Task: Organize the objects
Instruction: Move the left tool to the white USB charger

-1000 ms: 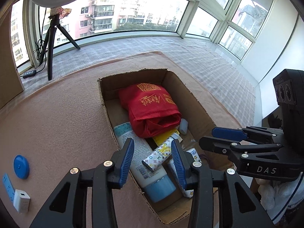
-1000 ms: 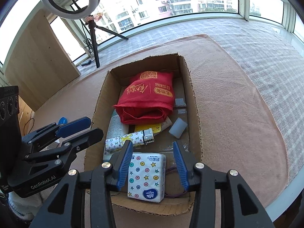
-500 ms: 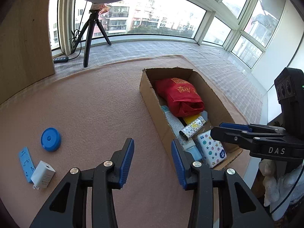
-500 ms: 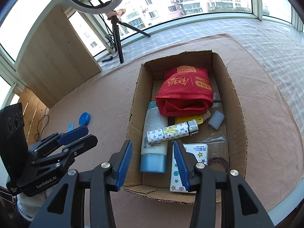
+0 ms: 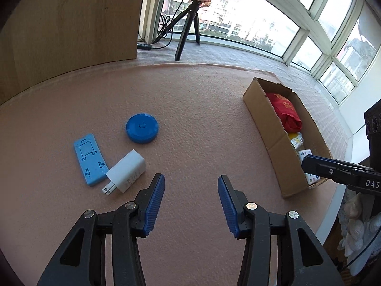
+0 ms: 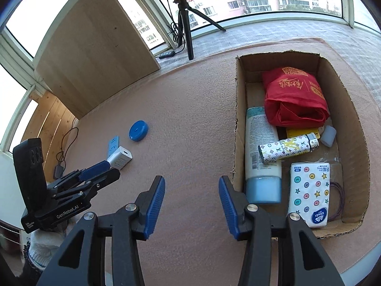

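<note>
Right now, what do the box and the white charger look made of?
Box: corrugated cardboard, matte brown, with ragged torn edges. White charger: apparently hard plastic, smooth with a slight sheen, and bare metal prongs at one end.

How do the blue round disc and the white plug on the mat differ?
The disc is round, blue and lies flat; the plug is a white block lying on its side, with metal prongs at one end. The plug touches the light-blue stand; the disc sits apart. Both lie on the mat, outside the box.
</note>
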A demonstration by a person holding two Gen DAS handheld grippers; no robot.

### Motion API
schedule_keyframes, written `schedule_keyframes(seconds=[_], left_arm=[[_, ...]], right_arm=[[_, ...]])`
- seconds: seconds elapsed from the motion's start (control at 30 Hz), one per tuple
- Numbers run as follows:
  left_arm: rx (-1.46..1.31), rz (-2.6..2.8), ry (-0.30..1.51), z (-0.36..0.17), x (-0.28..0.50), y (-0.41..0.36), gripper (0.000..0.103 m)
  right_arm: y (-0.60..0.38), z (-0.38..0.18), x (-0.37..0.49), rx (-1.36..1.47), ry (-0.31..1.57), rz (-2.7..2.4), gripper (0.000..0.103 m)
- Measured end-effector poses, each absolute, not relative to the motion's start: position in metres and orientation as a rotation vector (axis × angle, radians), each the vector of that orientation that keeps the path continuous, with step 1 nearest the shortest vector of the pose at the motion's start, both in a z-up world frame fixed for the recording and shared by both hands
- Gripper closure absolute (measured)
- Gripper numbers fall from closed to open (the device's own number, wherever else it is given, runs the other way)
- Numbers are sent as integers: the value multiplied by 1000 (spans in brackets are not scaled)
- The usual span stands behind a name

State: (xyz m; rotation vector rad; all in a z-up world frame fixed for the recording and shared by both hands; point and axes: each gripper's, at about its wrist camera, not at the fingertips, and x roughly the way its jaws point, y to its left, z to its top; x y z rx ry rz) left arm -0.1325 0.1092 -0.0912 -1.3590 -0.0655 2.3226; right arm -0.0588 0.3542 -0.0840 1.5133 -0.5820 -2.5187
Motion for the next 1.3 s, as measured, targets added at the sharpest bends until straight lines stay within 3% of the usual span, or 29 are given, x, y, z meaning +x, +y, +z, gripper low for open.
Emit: schedule_keyframes(seconds=[0.47, 0.67, 0.97, 1.17, 1.3], left_arm=[[-1439, 2354, -213, -113, -185, 58, 54], [-1467, 2329, -220, -122, -201, 57, 63], [-1456, 2271, -124, -127, -182, 79, 72], [-1441, 2241, -85, -127, -162, 91, 73], [-1459, 2250, -160, -128, -169, 78, 71]], right_arm=[[333, -92, -46, 1560, -563, -2503, 60], [334, -94, -41, 1575, -587, -2503, 60], [326, -95, -38, 1581, -575, -2495, 60], [318, -99, -43, 1592, -558, -2469, 60], [312, -104, -52, 1600, -567, -2440, 60]])
